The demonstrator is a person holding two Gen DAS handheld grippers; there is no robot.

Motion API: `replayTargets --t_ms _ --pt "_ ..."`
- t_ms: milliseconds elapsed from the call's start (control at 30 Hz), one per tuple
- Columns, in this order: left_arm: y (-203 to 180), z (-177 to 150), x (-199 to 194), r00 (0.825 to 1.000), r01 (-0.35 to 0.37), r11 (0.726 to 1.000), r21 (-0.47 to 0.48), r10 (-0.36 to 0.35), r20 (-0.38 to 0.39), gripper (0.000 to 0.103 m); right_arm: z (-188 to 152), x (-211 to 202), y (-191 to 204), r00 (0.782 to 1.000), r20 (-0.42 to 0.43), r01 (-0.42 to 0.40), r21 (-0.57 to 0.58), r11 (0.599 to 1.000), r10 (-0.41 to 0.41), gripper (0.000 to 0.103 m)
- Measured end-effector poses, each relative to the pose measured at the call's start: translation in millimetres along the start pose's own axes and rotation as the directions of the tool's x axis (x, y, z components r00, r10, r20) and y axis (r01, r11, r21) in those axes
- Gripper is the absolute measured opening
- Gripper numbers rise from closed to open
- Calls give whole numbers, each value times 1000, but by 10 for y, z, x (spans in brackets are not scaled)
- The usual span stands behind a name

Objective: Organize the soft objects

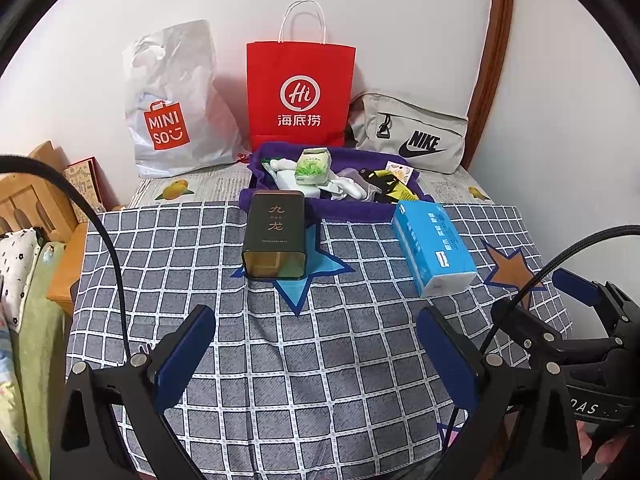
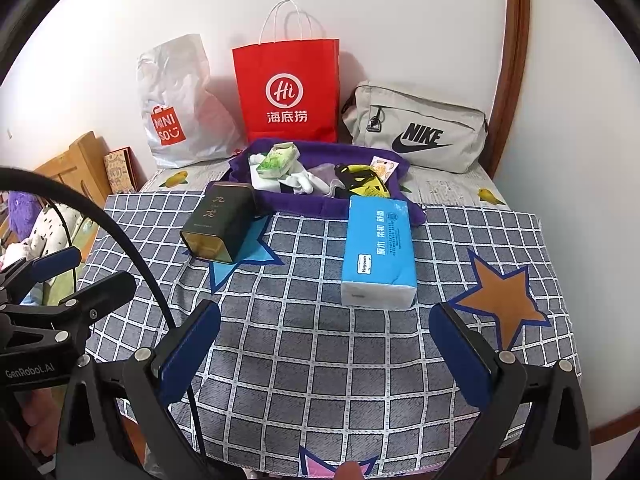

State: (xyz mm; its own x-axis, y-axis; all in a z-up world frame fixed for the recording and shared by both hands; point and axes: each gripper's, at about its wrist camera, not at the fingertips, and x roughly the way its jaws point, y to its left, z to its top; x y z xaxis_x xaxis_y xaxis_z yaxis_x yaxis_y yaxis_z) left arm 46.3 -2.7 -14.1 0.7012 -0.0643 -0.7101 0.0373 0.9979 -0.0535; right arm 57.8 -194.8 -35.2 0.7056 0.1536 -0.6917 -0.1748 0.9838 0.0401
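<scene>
**Soft things in the purple bin, tissue pack outside it**

Your soft objects sit mostly in the purple fabric bin [image 2: 320,204] at the middle of the worktop's far edge: white socks [image 2: 306,180], a green-printed tissue packet [image 2: 276,160] lying on top, and a yellow-and-black item [image 2: 362,182] whose kind you cannot make out. A blue tissue pack [image 2: 378,252] lies outside the bin, touching its near right corner and reaching toward you over the checked cloth [image 2: 320,360]. A dark tin [image 1: 276,236] lies on its side at the bin's near left corner, over a blue star.

Behind the bin, along the far edge against the wall, stand a white plastic bag [image 1: 176,108], a red paper bag [image 1: 300,92] and a grey pouch [image 1: 412,132].

Both grippers hover over the near edge, holding nothing: the left gripper [image 1: 316,356] has its jaws wide apart, and so does the right gripper [image 2: 324,356].

As for progress, the bin already holds several soft things, while the blue pack lies out. This fits either a sort nearly done, with the pack left to go in, or a finished layout where the pack belongs beside the bin. The pictures do not settle which.
</scene>
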Motion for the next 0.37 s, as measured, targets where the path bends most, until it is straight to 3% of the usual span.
replayTargets --t_ms 367 --pt "7 30 30 1000 -9 1000 -9 9 2 102 19 11 3 1000 5 1 -2 1000 -1 103"
